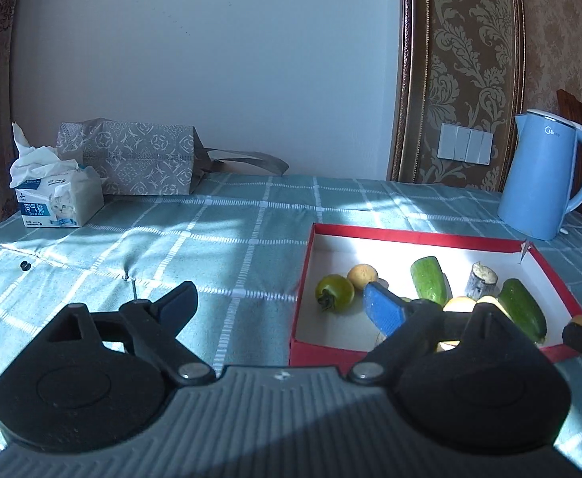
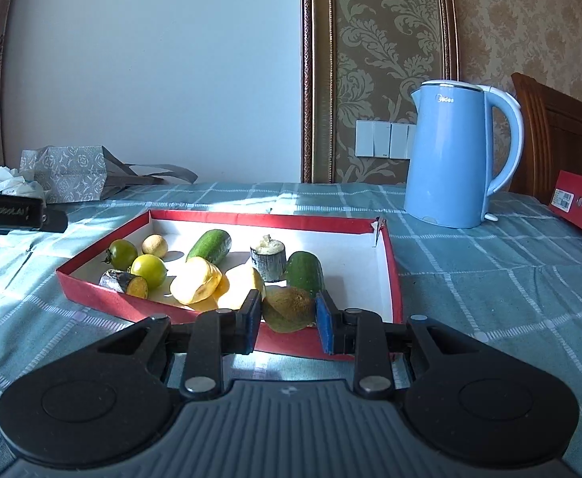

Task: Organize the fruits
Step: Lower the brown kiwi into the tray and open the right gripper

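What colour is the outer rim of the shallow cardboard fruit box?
Red, with a white inside; the shallow cardboard fruit box shows best in the right wrist view.

Left tool [image 1: 279, 302] agape, right tool [image 2: 288, 316] clamped.

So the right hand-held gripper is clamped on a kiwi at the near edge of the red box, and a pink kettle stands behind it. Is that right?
Nearly. The kettle is light blue, not pink, as the right wrist view shows. The rest holds: the right hand-held gripper grips the kiwi at the red box's near edge.
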The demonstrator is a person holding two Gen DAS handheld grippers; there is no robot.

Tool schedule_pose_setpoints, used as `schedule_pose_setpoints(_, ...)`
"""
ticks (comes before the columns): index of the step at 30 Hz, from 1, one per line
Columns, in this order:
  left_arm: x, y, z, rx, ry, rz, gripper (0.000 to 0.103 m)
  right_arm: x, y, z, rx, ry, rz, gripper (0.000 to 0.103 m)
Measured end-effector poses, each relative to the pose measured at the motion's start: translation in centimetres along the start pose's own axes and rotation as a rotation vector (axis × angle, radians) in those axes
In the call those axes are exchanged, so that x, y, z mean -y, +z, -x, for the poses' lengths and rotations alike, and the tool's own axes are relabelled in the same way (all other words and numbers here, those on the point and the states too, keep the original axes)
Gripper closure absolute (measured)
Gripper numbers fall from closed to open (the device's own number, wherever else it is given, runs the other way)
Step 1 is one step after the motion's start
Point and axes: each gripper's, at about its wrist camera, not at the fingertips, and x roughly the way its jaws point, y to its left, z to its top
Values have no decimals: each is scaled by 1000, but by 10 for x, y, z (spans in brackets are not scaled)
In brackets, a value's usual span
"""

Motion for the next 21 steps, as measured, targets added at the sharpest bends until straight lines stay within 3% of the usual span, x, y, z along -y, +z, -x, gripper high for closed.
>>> schedule_pose_setpoints(9,6,-21,-7,-42,-39,-63,12,14,36,-60,-57,-123,46,74)
schedule_pose_setpoints(13,7,-22,-6,-32,-28,-69,8,27,35,-86,-100,-118,3,74)
schedule_pose_setpoints(18,9,-24,-6,-24,-19,-82,4,42,30,-89,-97,-104,-78,74)
schedule_pose_setpoints(20,10,-24,-8,-31,-12,-87,2,46,31,-81,-64,-89,-111,71)
schedule_pose_setpoints(21,10,-24,-10,-38,-9,-87,1,48,31,-78,-45,-85,-116,60)
